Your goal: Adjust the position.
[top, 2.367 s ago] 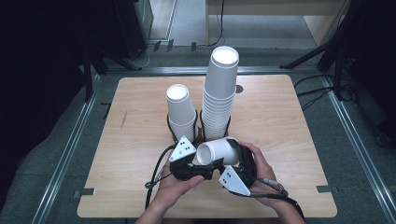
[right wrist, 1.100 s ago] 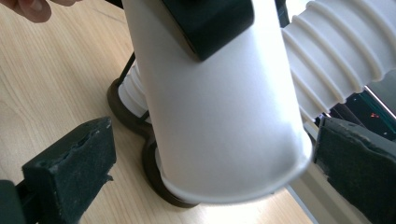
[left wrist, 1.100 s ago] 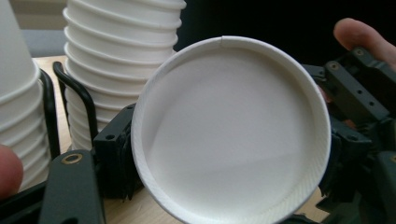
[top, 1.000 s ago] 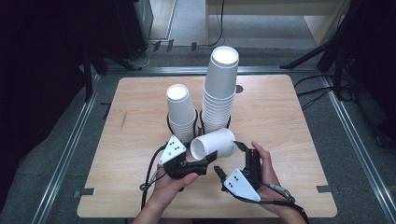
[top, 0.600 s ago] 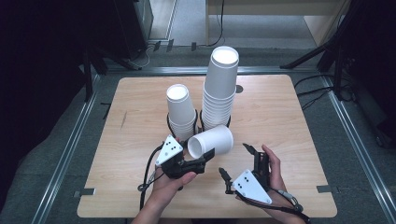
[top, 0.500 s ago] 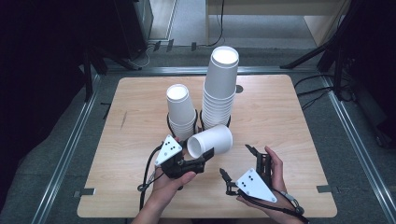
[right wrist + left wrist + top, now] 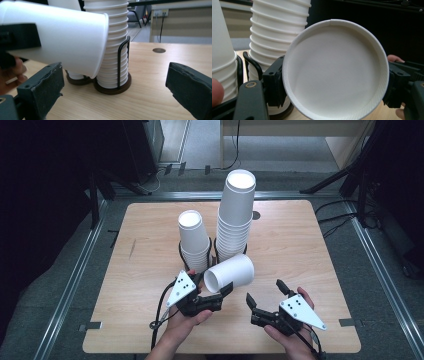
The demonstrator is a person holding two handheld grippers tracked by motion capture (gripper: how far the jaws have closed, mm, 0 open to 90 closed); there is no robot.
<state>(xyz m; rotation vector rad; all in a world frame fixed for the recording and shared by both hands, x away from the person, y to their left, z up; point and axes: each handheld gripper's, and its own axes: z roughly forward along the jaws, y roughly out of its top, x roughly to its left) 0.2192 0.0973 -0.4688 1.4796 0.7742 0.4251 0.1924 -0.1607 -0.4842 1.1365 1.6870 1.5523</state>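
The left gripper (image 7: 223,291) pinches a white paper cup (image 7: 231,272) lying sideways above the light wooden table (image 7: 310,245). The right gripper (image 7: 264,291) hangs beside it, jaws spread and empty. Just behind stand a short stack of white cups (image 7: 193,240) and a tall stack of white cups (image 7: 235,215) in black wire holders (image 7: 122,62). No writing is legible.

Matt white paper cup (image 7: 229,274), pale wood table (image 7: 310,245)
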